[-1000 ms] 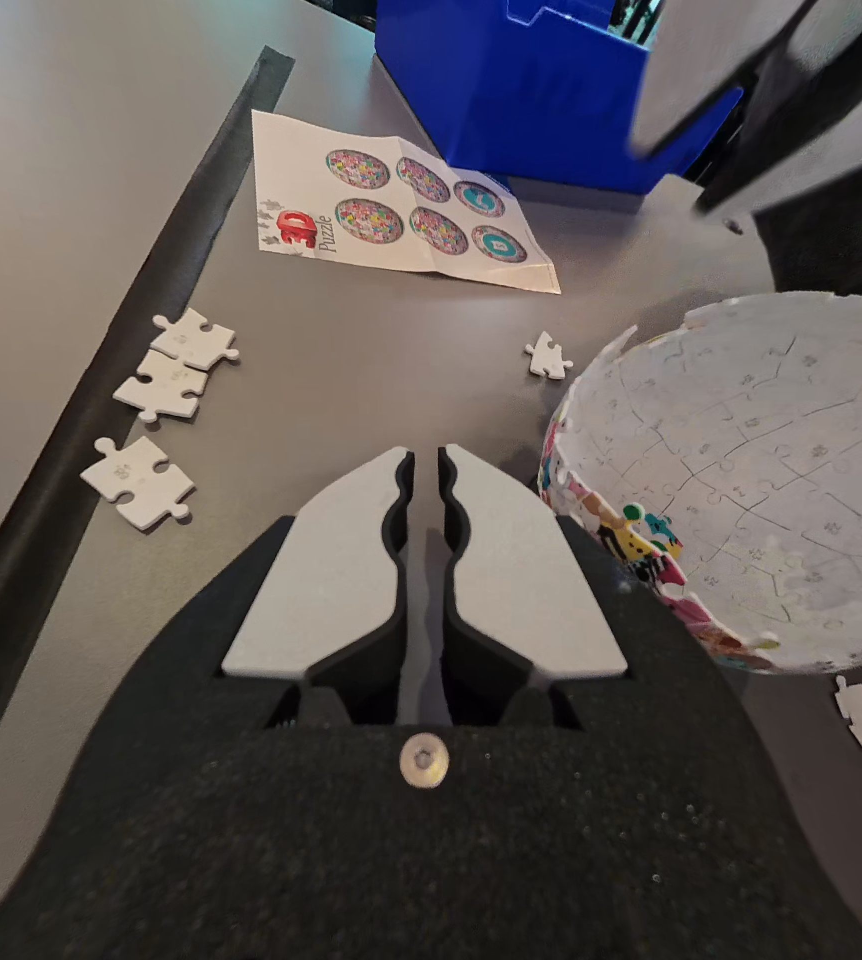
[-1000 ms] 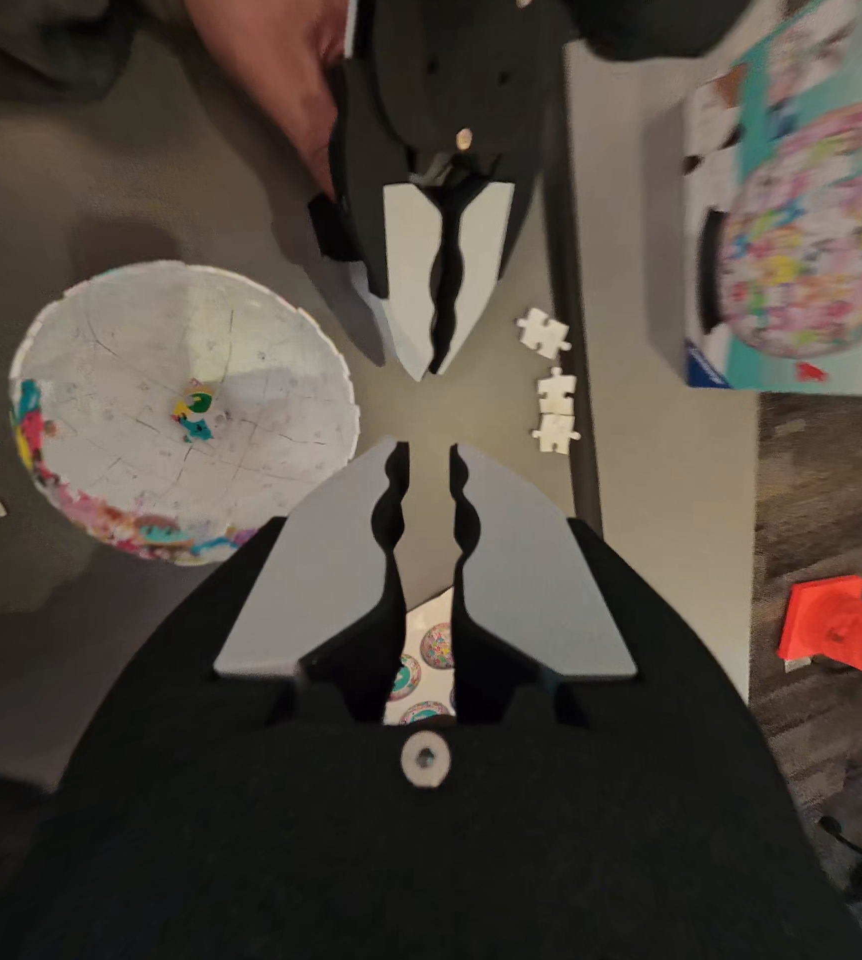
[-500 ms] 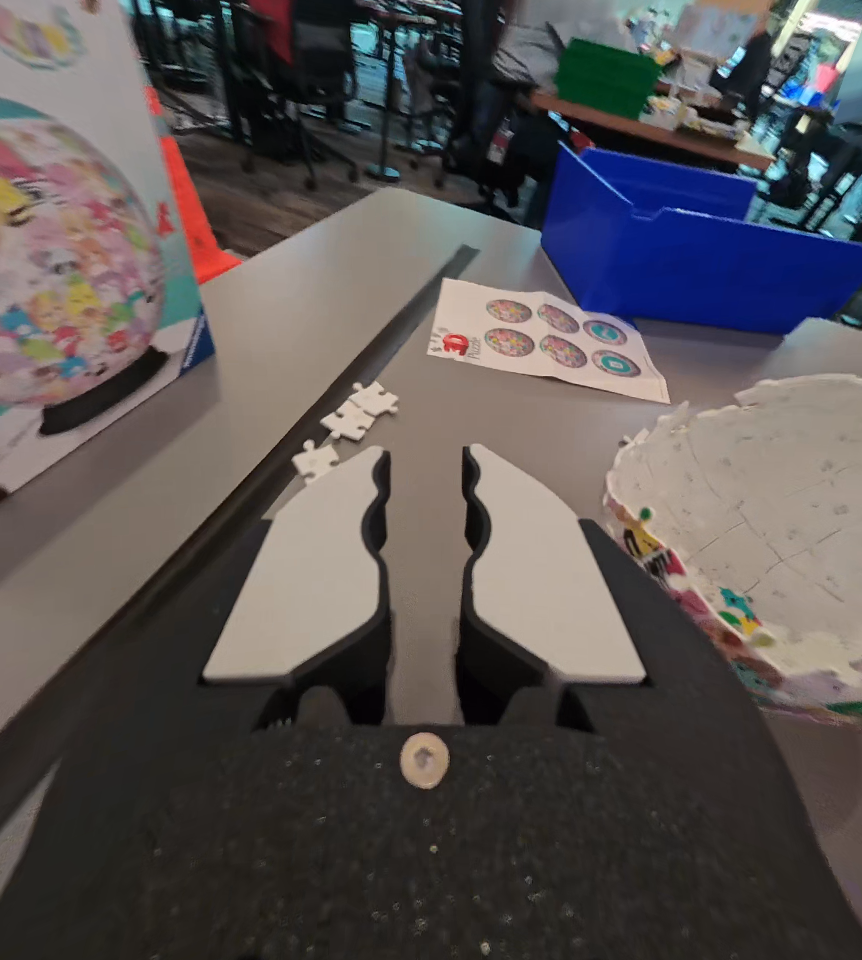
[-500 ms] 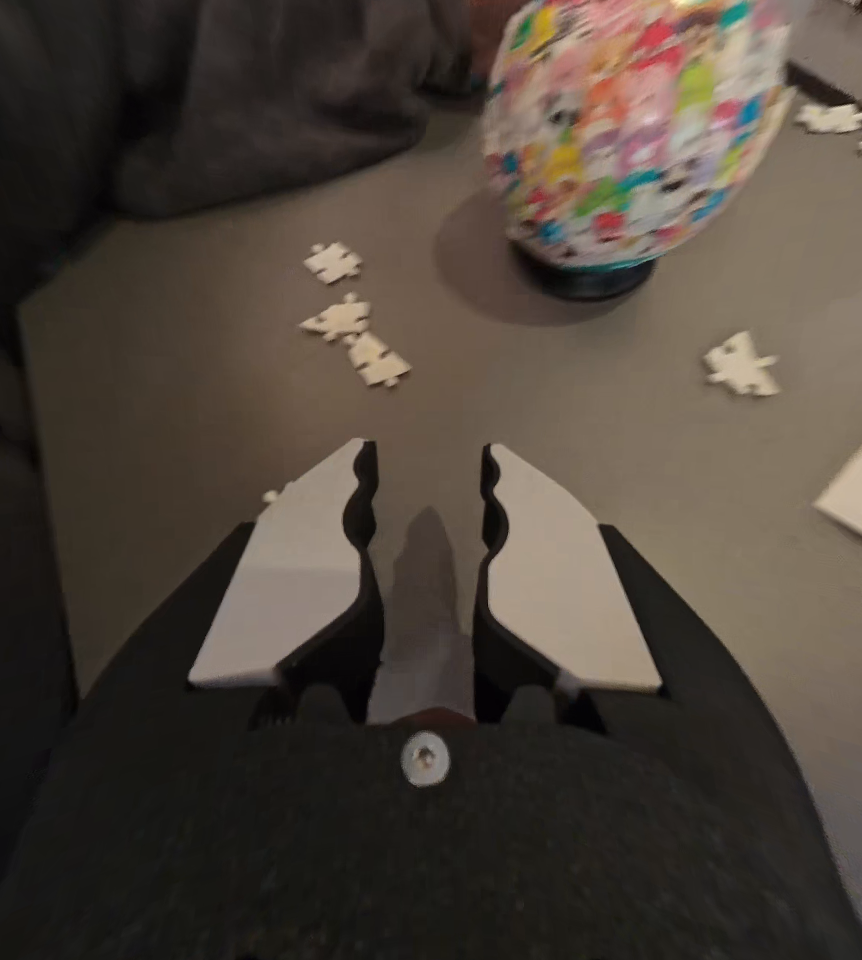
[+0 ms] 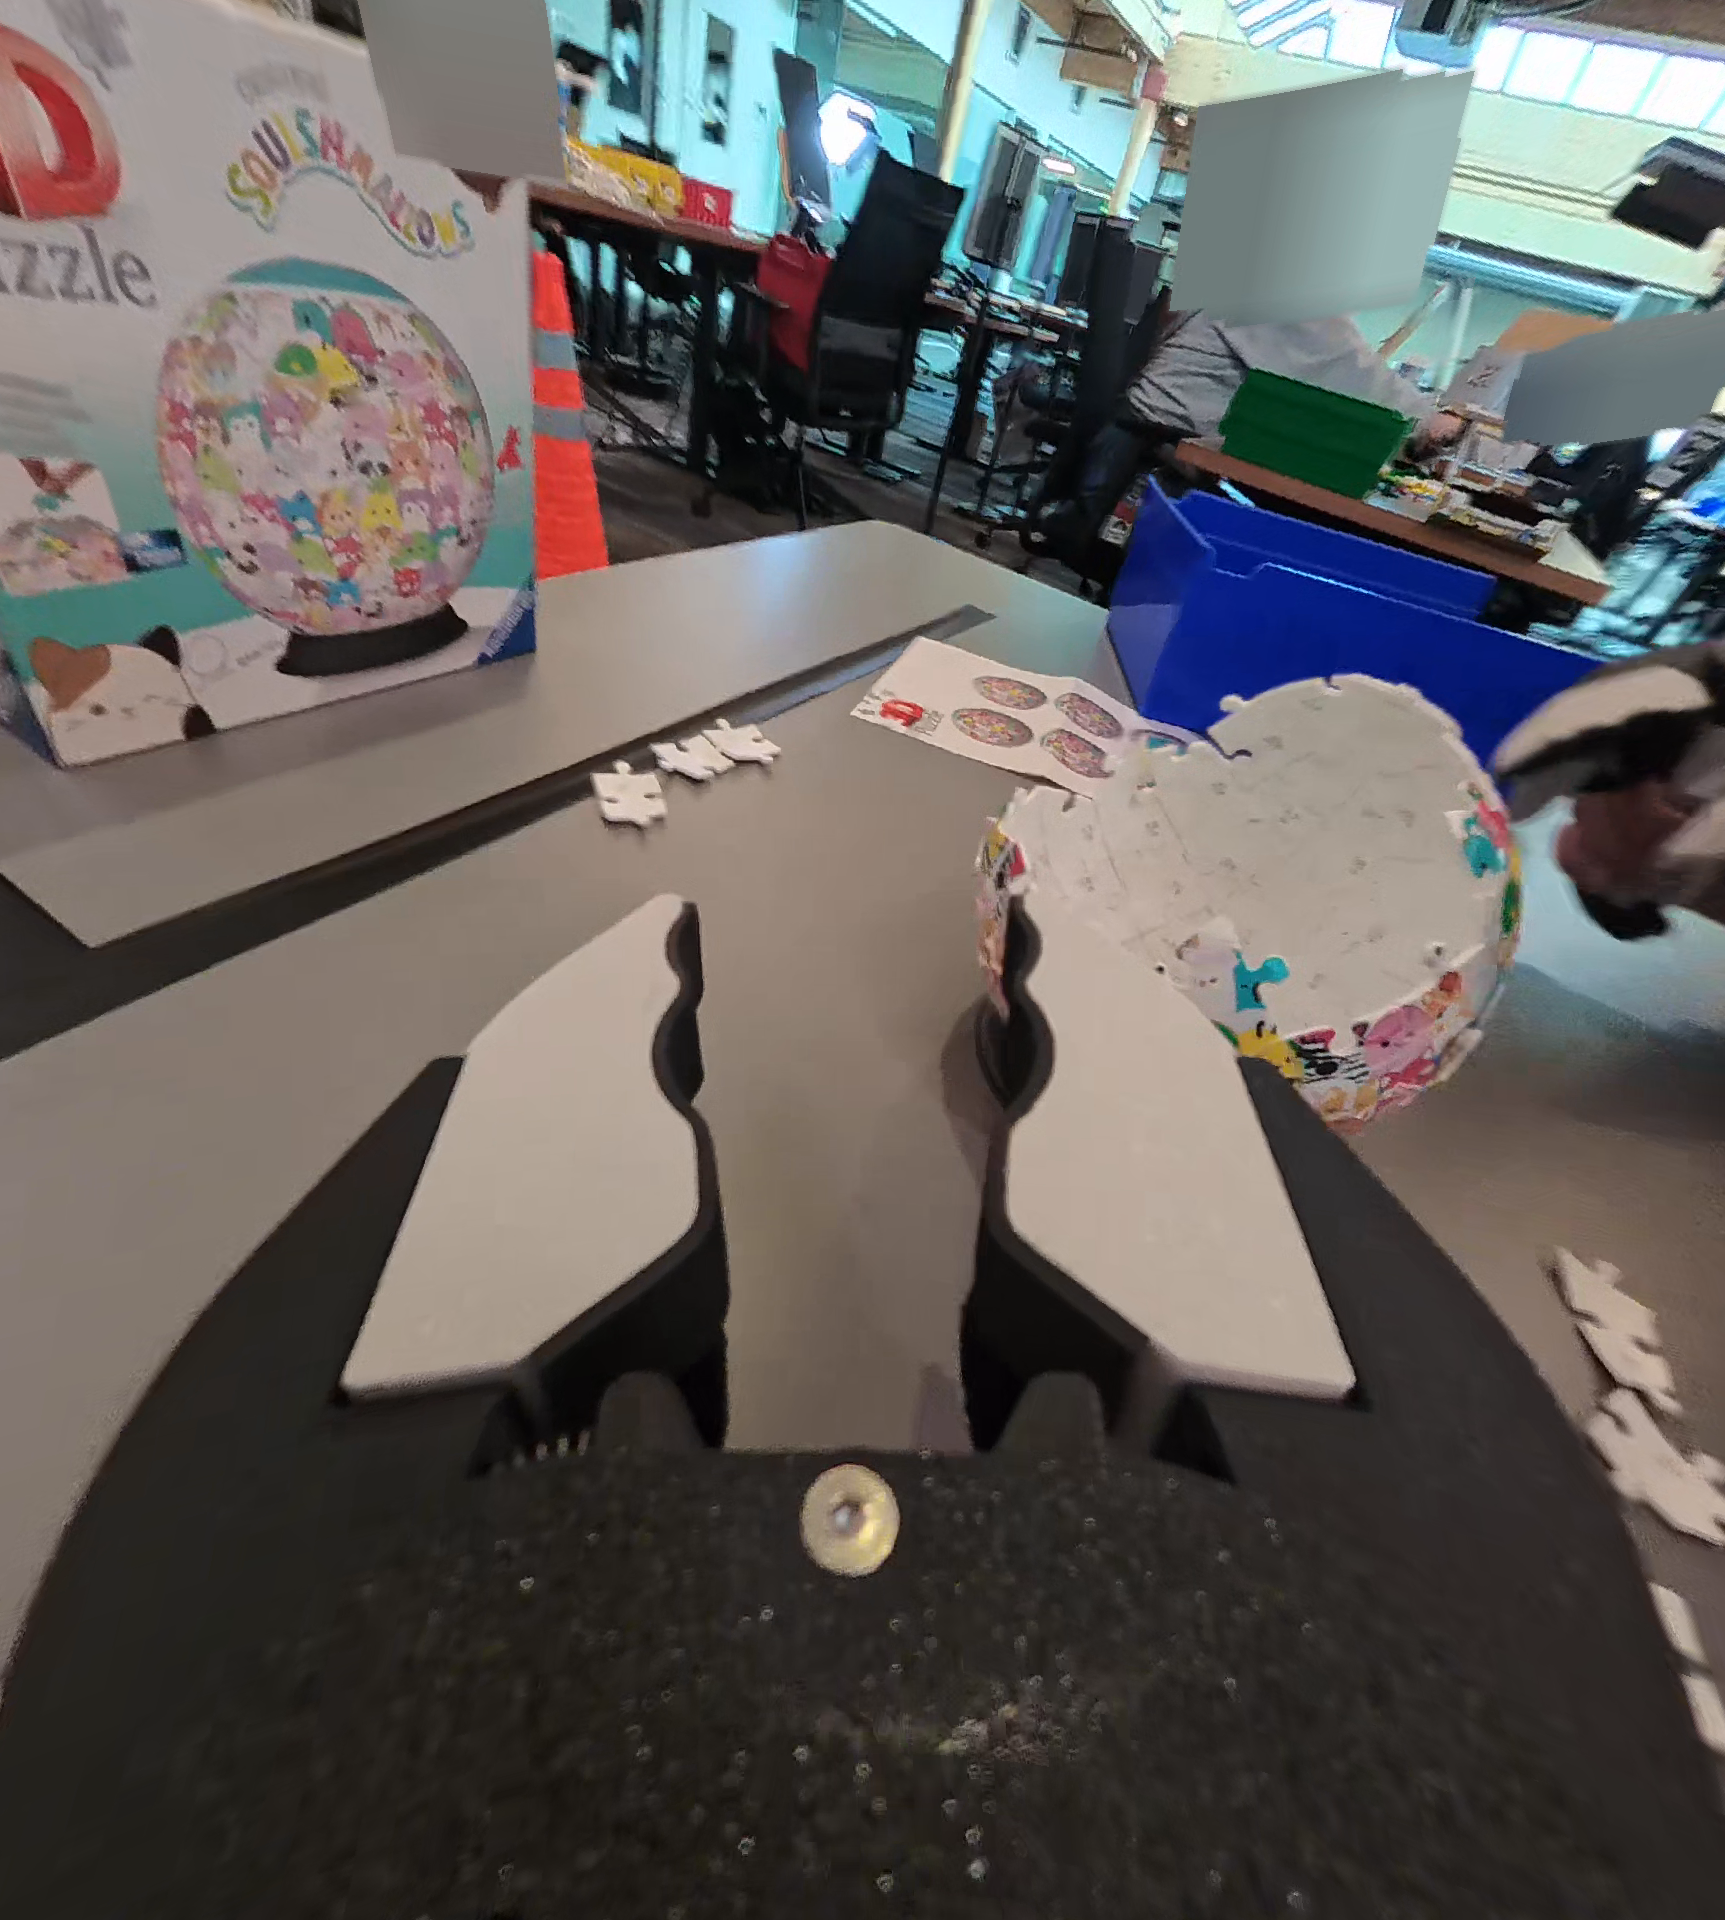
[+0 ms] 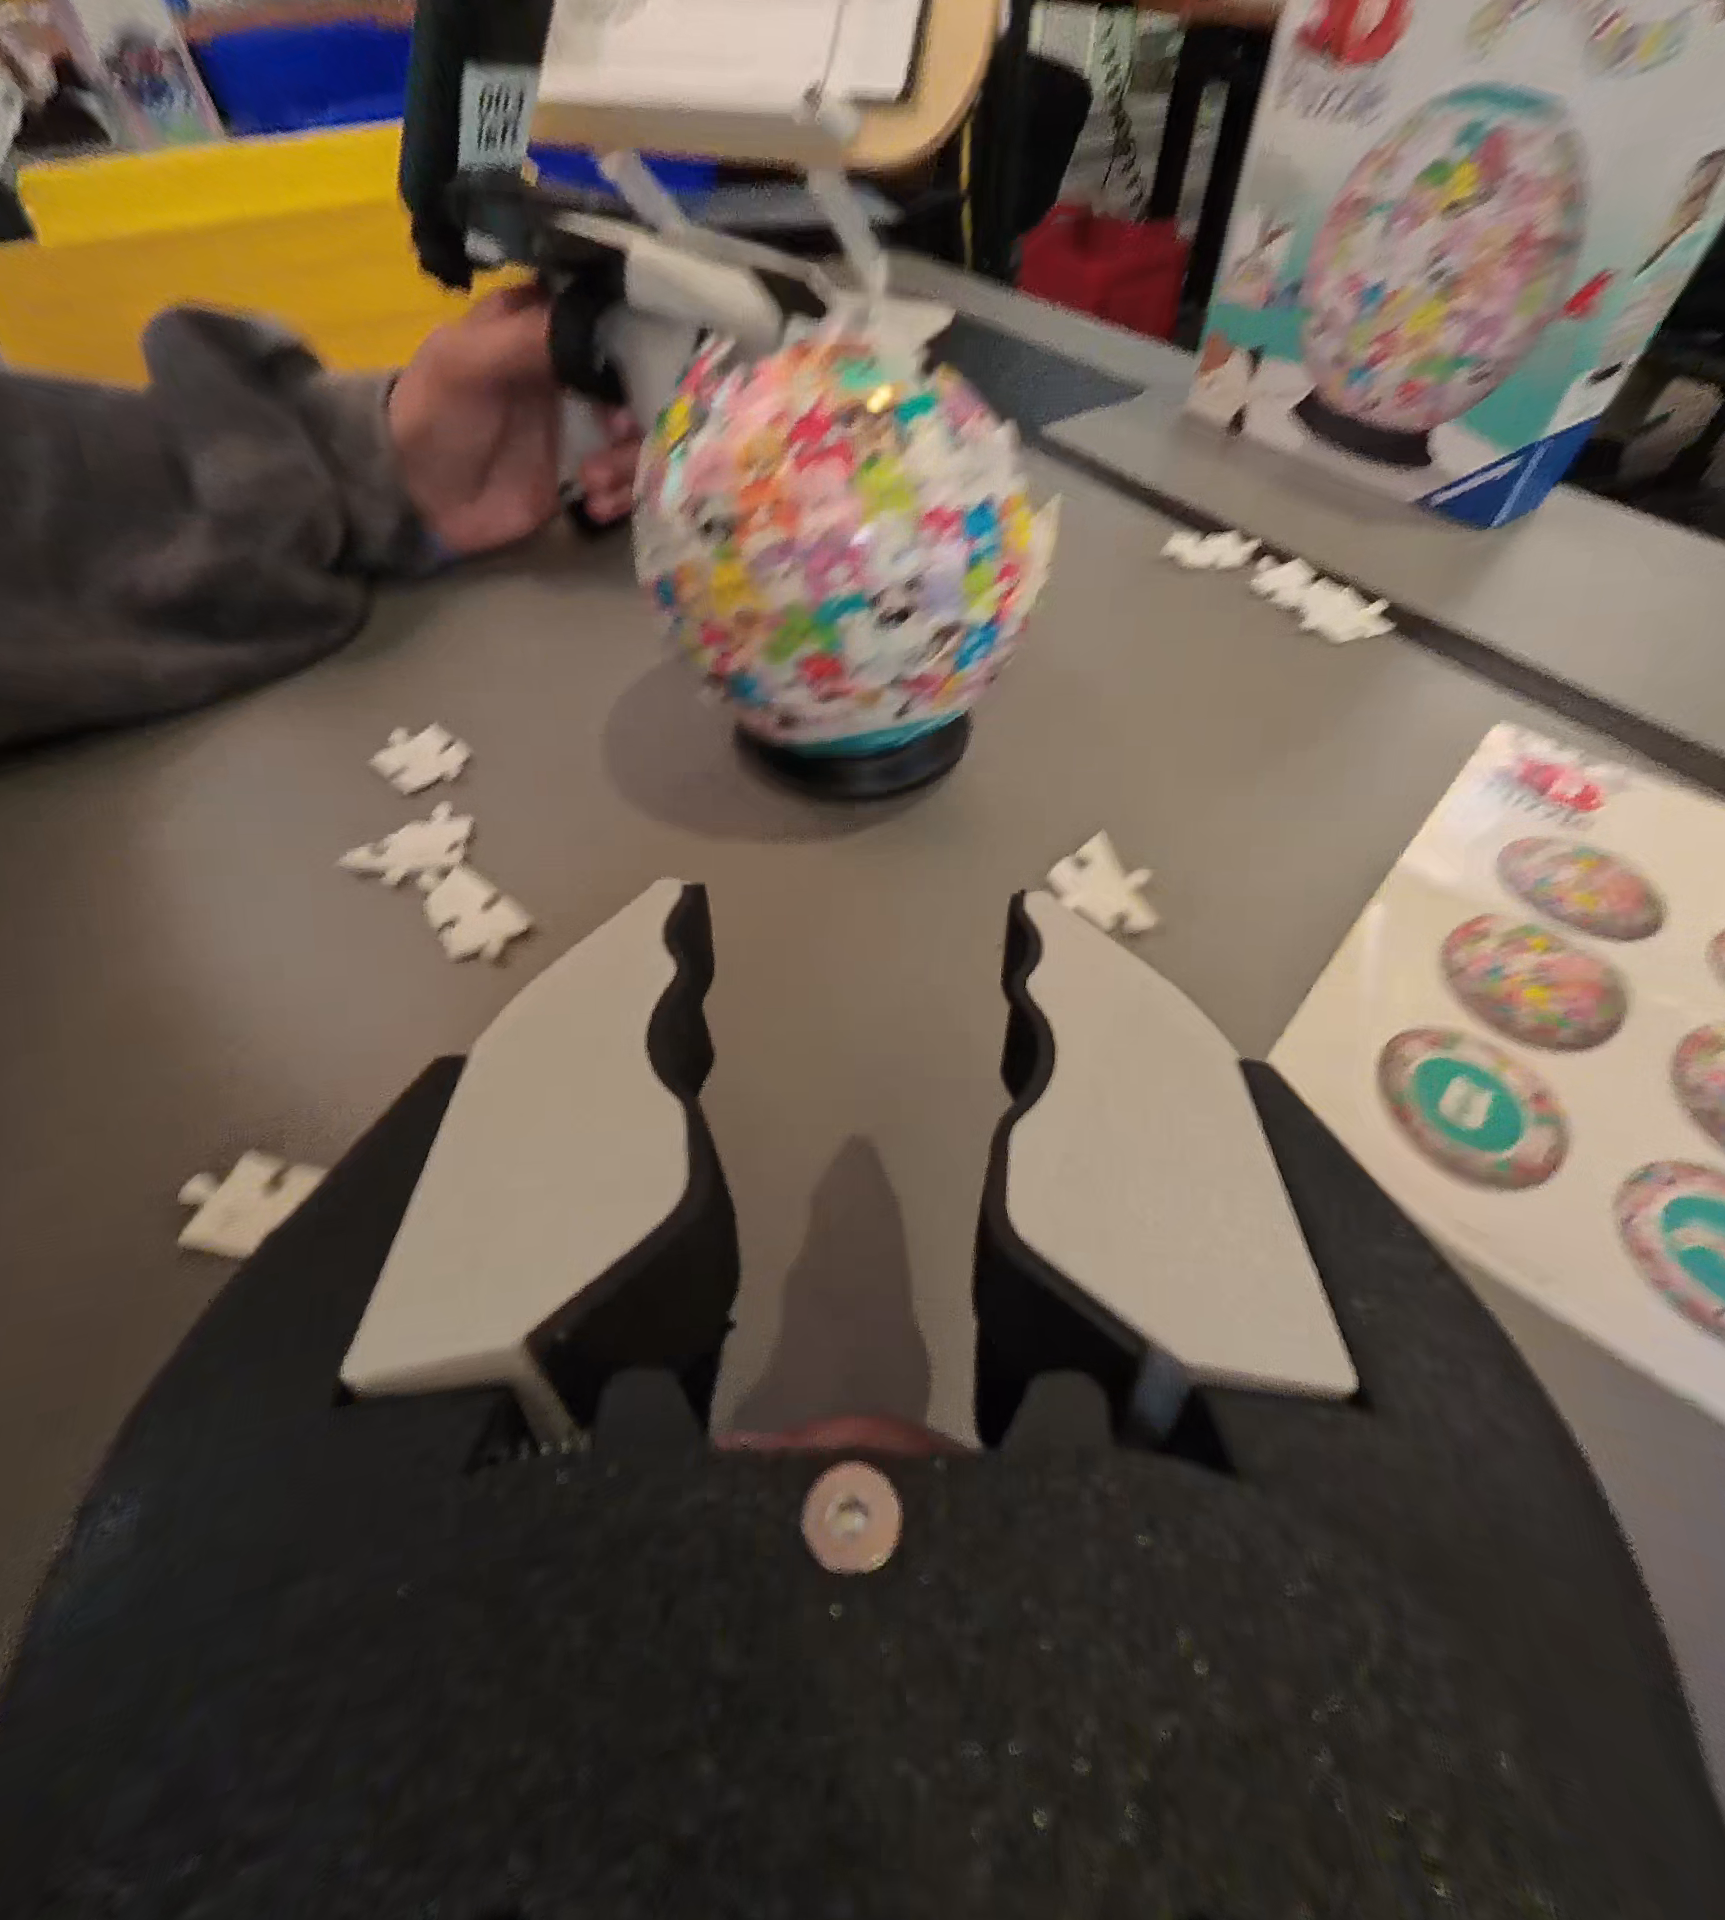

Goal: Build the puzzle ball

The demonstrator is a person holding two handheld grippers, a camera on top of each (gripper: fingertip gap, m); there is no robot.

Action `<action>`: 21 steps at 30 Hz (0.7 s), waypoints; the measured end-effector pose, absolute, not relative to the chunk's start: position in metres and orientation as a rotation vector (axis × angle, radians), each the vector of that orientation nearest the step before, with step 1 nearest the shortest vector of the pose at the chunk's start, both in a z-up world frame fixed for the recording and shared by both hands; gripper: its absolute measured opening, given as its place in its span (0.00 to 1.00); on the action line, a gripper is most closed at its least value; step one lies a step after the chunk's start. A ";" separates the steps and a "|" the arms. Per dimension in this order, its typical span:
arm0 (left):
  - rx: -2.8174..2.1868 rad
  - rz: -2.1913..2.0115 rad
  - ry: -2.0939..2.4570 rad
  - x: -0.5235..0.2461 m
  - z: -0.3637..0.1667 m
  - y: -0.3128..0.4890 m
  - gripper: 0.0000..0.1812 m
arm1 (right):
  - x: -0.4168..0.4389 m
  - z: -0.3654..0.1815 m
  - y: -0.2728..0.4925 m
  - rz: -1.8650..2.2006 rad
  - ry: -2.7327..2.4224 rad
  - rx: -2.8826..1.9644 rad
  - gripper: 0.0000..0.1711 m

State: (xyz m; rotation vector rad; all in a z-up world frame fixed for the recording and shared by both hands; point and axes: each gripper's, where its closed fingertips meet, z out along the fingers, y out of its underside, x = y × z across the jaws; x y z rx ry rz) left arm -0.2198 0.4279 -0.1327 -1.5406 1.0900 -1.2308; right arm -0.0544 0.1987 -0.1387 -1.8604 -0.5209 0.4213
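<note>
The left tool [image 5: 847, 935] is spread wide over the grey bench [image 5: 214, 1143], grasping nothing. The right tool [image 6: 853, 914] is likewise released and empty. Just right of the left tool's fingertip, the colourful, part-built puzzle ball shell [image 5: 1284, 883] lies tipped, its white hollow facing up and toward the left wrist camera. In the right wrist view it sits on a dark round stand [image 6: 853, 764]. Loose white puzzle pieces [image 6: 432, 873] lie around it. Farther back stands the printed puzzle box [image 5: 214, 416].

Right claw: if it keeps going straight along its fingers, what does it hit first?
Likely the puzzle ball on its dark stand. The open right claw points at it over bare table; loose pieces lie off to the sides. Depth is uncertain.
</note>
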 end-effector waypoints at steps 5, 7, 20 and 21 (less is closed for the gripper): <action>-1.596 -1.416 1.159 -0.214 -0.138 0.422 0.28 | -0.054 -0.104 0.254 0.382 -0.690 -1.824 0.34; -1.594 -1.492 1.171 -0.215 -0.137 0.419 0.25 | -0.076 -0.085 0.270 0.481 -0.808 -1.803 0.33; -1.586 -1.546 1.277 -0.214 -0.141 0.392 0.21 | -0.122 -0.078 0.377 0.510 -1.681 -1.757 0.28; -1.588 -1.554 1.277 -0.215 -0.141 0.391 0.21 | -0.128 -0.084 0.379 0.563 -1.751 -1.728 0.28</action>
